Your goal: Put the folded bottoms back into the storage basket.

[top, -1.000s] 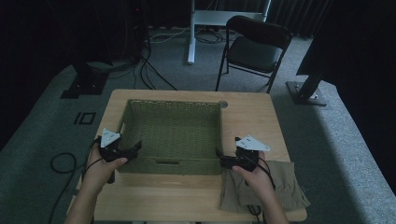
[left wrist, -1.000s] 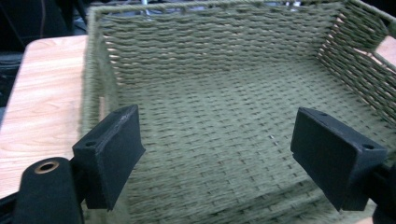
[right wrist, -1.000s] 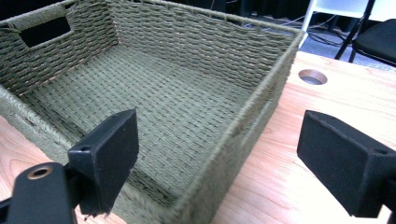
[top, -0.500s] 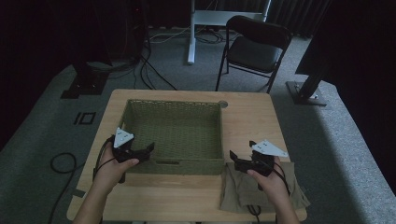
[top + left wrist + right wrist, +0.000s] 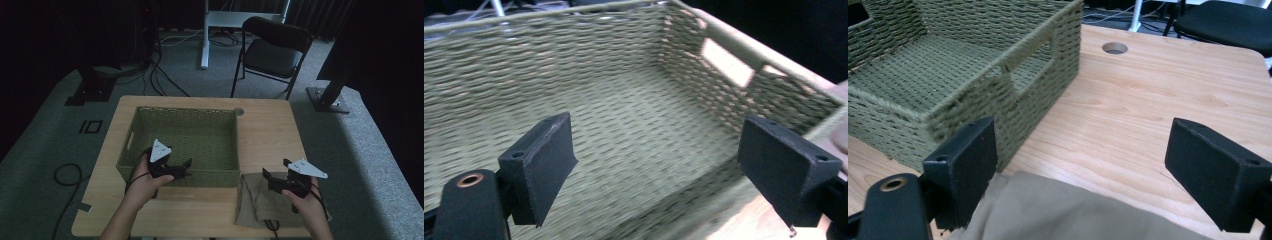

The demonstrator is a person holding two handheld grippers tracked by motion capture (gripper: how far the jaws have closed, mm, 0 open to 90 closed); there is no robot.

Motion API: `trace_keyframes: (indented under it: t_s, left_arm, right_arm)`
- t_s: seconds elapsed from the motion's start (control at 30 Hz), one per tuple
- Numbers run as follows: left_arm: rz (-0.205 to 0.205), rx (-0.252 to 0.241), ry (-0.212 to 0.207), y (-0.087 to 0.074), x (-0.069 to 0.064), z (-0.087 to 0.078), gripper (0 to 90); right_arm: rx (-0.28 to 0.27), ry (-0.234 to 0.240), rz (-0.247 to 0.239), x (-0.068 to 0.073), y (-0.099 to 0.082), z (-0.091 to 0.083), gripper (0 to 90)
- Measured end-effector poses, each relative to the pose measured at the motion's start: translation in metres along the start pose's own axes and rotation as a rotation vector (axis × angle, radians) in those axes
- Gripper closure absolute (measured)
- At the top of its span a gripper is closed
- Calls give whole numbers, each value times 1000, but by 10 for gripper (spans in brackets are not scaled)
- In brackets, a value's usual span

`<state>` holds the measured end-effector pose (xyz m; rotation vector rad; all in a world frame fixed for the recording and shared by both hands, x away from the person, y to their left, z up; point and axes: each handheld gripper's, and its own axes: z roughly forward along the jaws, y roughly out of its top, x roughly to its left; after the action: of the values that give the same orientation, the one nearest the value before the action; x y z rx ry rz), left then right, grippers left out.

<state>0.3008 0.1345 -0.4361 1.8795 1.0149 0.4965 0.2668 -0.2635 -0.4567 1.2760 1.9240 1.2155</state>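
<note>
Folded khaki cloth [image 5: 262,202] at the near right corner of the table [image 5: 270,135], just beside the green woven basket [image 5: 182,172], lying flat and not yet lifted. Same cloth [image 5: 1058,210] low in the right gripper view, directly under the wide-spread jaws, touched by neither pad as far as can be told. Right gripper [image 5: 268,177] poised over the cloth's near-left part, jaws apart, nothing held. Right gripper [image 5: 1098,165] aimed toward the basket's corner and the bare wood beyond.

Basket [image 5: 634,120] empty inside, woven floor bare. Left gripper [image 5: 187,167] at the basket's near wall, jaws gaping, holding nothing; in its own view [image 5: 674,165] looking over the rim into the hollow, one pad above the near wall's edge.

Judged from this: very early in the job. Nothing gripped, nothing moved into the basket. Left to do, most likely: pinching the cloth, lifting it clear of the table, carrying it over the rim, setting it down inside, perhaps steadying the basket with the left.
</note>
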Motion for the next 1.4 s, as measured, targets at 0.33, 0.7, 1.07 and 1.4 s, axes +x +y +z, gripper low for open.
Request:
trace_keyframes:
  t_s: [0.33,0.7,1.07,1.4]
  left_arm:
    - [47,-22,-99,8,-36,8,160]
    - [80,-41,-187,14,-73,21,160]
    - [126,-45,-251,10,-109,28,160]
    - [149,-42,-327,-4,-148,35,160]
  right_arm:
    - [10,-41,25,-21,-20,-18,130]
    - [33,-65,54,-37,-44,-33,130]
    - [41,-98,85,-53,-61,-47,130]
    - [46,-103,103,-59,-73,-53,130]
